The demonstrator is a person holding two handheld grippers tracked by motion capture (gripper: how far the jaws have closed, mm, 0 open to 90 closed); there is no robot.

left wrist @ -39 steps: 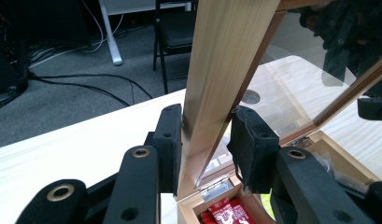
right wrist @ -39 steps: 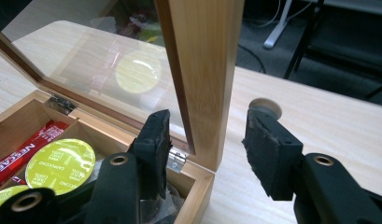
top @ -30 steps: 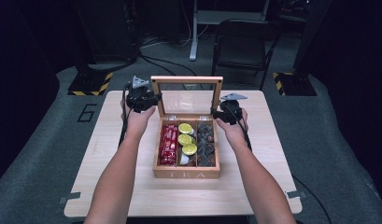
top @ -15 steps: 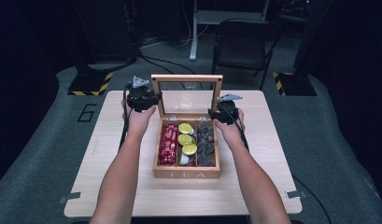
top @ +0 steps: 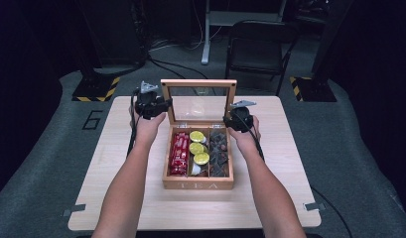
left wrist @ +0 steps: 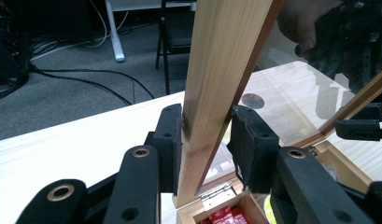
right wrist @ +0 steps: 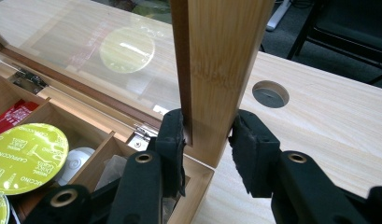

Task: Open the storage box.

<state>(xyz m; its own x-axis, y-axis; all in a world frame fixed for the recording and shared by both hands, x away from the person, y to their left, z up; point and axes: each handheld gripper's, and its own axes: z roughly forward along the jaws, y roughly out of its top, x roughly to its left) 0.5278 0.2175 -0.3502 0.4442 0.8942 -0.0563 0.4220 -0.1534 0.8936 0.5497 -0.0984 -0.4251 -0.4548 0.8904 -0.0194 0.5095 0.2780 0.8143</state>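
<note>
On the wooden surface (top: 116, 198) stood a tea box (top: 198, 184) with its glass-paned lid (top: 198, 101) raised upright behind the compartments, and everything else is placed from that box. At the lid's left edge, the left gripper (top: 158, 105) had its jaws clamped on the lid's wooden side rail; in the left gripper view the two black pads pressed flat against both faces of that rail (left wrist: 212, 93), just above the hinge (left wrist: 219, 193). Inside the box, the left compartment held red packets (top: 179, 153), the middle one held yellow-topped capsules (top: 196, 147) with a white one (top: 195, 169) toward the front, and the right one held dark wrapped pieces (top: 219, 151). At the lid's right edge, the right gripper (top: 235, 121) gripped the other side rail low down, near the box's back right corner; its jaws had just been closing, and in the right gripper view the pads sat against the rail (right wrist: 212, 70) with the wood between them. Beyond that rail, a round hole (right wrist: 270, 93) showed in the surface to the right of the box. Both forearms reached in along either side of the box
</note>
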